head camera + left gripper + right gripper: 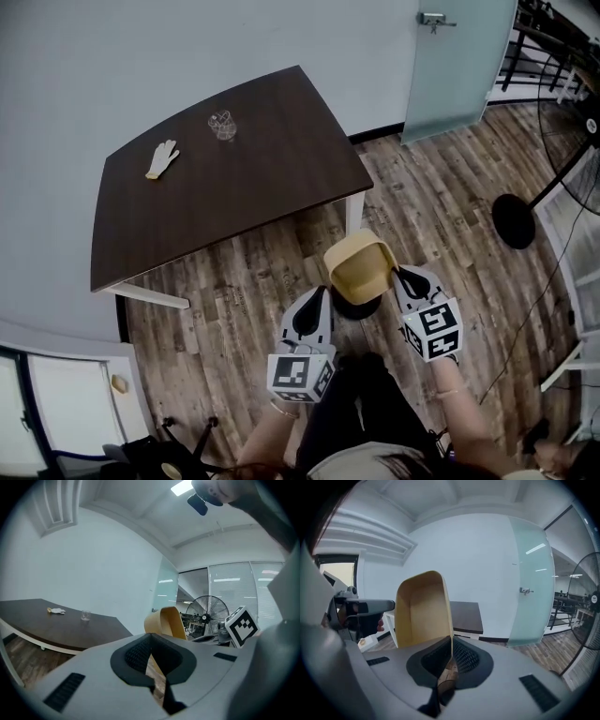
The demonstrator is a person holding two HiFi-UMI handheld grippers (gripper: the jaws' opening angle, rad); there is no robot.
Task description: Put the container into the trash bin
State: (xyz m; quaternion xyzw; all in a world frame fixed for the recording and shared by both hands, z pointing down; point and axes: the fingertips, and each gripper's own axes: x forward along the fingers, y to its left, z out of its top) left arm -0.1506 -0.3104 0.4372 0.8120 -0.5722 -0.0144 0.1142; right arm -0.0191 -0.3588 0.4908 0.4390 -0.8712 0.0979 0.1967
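Looking down from the head camera, I see the wooden floor (441, 187) filling most of the frame, with the dark table (234, 197) set against the wall at upper left. A fan's round base (514, 221) stands on the floor at the right.

Both of the person's forearms reach forward from the lower edge, side by side, and both tools point away from the body toward the table. The left gripper (320, 294) is held just beside the right gripper (397, 272), with the load between them.

In its own view the right gripper's fingers (468, 657) are clamped on one thin wall of the container (359, 272), which stands up from them with its open side turned toward the left tool. The left gripper's fingers (136, 655) are closed tip to tip with nothing in them; the container sits beyond them, apart.

The tan container hangs off the table, over the floor in front of its near right corner, and directly above a dark round shape that I take for the trash bin (361, 307).

On the table, a glove (162, 159) lies toward the left corner by the wall-side edge. A glass (222, 125) stands about midway along that edge.
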